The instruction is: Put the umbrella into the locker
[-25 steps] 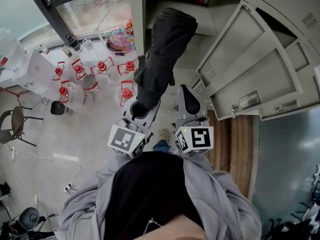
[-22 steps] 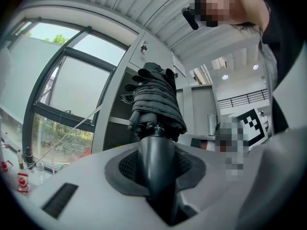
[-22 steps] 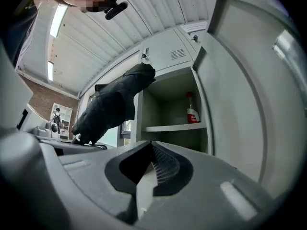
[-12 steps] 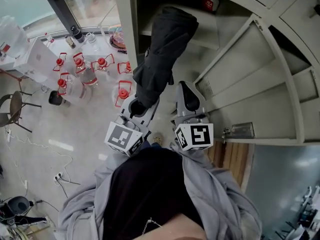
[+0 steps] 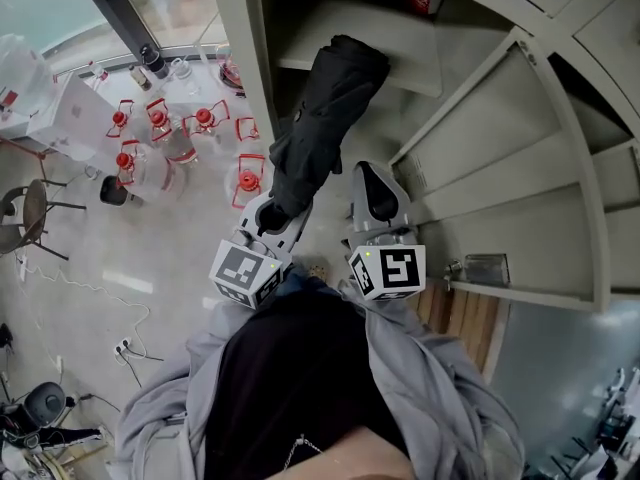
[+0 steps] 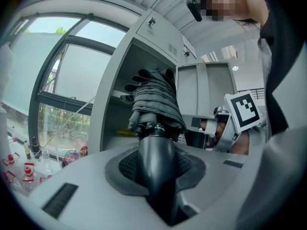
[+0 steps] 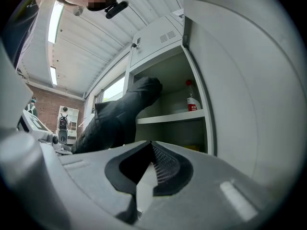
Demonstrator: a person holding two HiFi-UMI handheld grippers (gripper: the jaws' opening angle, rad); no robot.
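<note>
Locker [image 5: 245, 98] stands open — umbrella [image 5: 320, 128] has edged inward, its far end now over the shelf [image 5: 400, 60] front edge, handle clamped in the left gripper [image 5: 272, 218]; right gripper [image 5: 373, 181] closed, empty. Insertion well underway.

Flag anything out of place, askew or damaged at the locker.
Only the umbrella: it slants up from the left gripper, which is shut on its handle, with just its far end over the locker shelf and the rest outside. Its folds hang loose. Nothing looks spilled or damaged.
</note>
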